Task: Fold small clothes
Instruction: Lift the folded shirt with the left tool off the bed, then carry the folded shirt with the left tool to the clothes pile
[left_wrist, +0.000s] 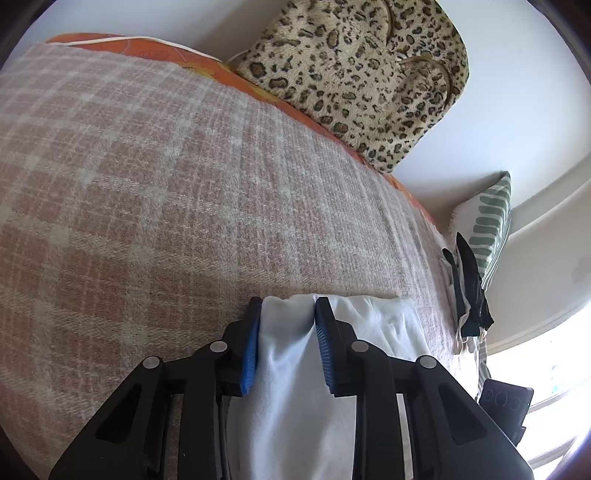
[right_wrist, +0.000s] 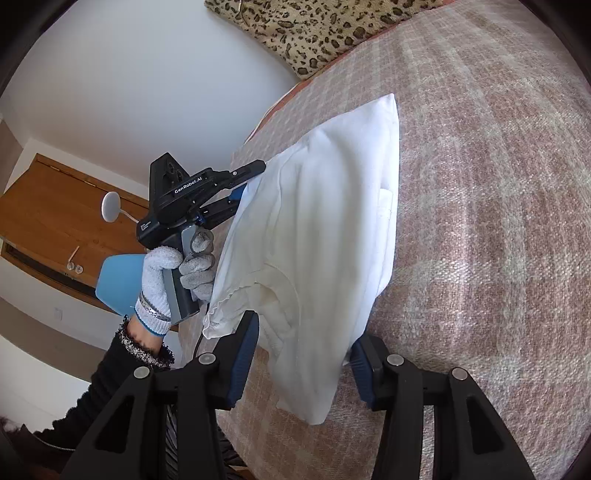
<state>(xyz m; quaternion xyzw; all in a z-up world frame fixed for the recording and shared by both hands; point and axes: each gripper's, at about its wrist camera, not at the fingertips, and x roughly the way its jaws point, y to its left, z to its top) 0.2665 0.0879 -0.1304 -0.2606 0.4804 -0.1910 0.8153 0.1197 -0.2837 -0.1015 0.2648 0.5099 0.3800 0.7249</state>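
Observation:
A white garment (right_wrist: 325, 221) lies partly folded on the pink checked blanket (right_wrist: 480, 221), near the bed's edge. My left gripper (left_wrist: 288, 314) has white cloth (left_wrist: 284, 354) bunched between its blue pads, which stand a little apart. In the right wrist view the left gripper (right_wrist: 251, 177) holds the garment's far corner, held by a gloved hand (right_wrist: 173, 273). My right gripper (right_wrist: 306, 354) is open, its fingers spread on either side of the garment's near folded edge, which passes loosely between them.
A leopard-print cushion (left_wrist: 369, 74) leans on the wall at the head of the bed. A green striped pillow (left_wrist: 491, 225) and dark small clothes (left_wrist: 469, 291) lie at the blanket's right edge. A wooden cabinet (right_wrist: 55, 221) and a blue chair (right_wrist: 118, 280) stand beyond the bed.

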